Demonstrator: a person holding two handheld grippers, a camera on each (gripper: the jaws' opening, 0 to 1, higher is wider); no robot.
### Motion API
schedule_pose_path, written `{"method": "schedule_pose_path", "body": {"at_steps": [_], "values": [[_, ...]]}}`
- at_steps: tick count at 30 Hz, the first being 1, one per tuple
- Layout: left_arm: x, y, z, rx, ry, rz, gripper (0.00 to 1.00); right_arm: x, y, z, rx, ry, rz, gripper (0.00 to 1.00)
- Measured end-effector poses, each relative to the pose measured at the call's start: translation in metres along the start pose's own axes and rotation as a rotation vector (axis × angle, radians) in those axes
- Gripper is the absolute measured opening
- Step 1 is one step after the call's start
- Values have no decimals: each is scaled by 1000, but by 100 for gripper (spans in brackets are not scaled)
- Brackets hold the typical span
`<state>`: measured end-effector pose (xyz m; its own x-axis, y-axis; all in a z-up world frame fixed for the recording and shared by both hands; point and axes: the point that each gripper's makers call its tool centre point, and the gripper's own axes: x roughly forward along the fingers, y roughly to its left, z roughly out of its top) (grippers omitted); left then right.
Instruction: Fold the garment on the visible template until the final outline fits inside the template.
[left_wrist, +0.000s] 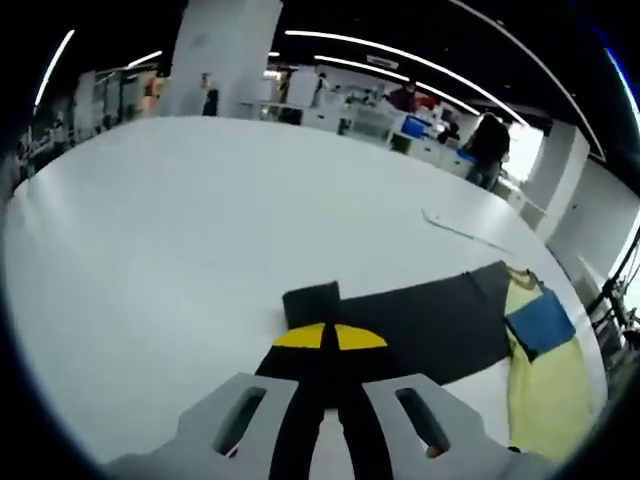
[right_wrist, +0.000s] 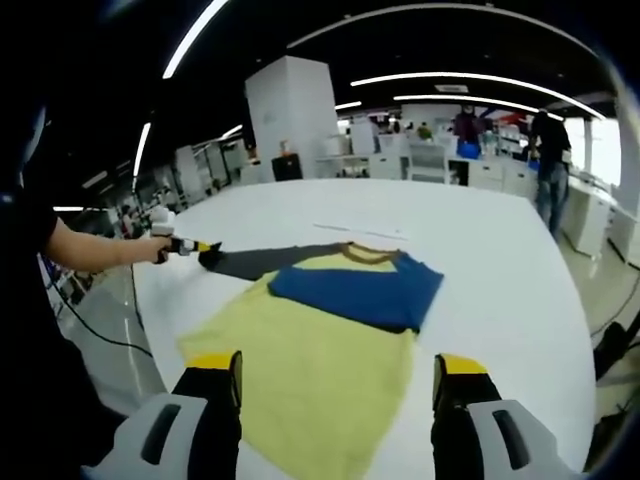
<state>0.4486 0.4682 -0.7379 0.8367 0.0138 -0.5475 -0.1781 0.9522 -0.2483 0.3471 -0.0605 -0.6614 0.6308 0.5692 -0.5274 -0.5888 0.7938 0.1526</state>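
**A:** Where is the garment sitting?

**B:** The garment (right_wrist: 310, 350), pale yellow with a blue panel and a dark grey sleeve (left_wrist: 420, 325), is lying flat on the white desk (left_wrist: 180, 230). I am not making out any template outline around it.

**A:** What is the left gripper (left_wrist: 330, 338) doing?

**B:** Its yellow-tipped jaws are pressing together on the end of the dark sleeve, farthest from the yellow body.

**A:** And the right gripper (right_wrist: 338, 378)?

**B:** Its jaws are standing wide apart above the garment's yellow part, holding nothing. A person's hand (right_wrist: 150, 245) is gripping the left gripper at the sleeve end.
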Motion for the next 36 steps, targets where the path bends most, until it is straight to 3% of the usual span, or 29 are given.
{"method": "schedule_pose_path", "body": {"at_steps": [9, 18, 27, 36], "values": [[-3, -29, 23, 16, -52, -78, 0, -3, 3, -1, -6, -5, 7, 77], [-6, -65, 36, 22, -78, -150, 0, -3, 9, -5, -7, -11, 23, 78], [-6, -96, 36, 53, -83, -195, 0, -2, 17, -7, -16, -27, 48, 80], [-5, -130, 34, 4, -85, -260, 0, 0, 24, -6, -36, -41, 76, 86]]}}
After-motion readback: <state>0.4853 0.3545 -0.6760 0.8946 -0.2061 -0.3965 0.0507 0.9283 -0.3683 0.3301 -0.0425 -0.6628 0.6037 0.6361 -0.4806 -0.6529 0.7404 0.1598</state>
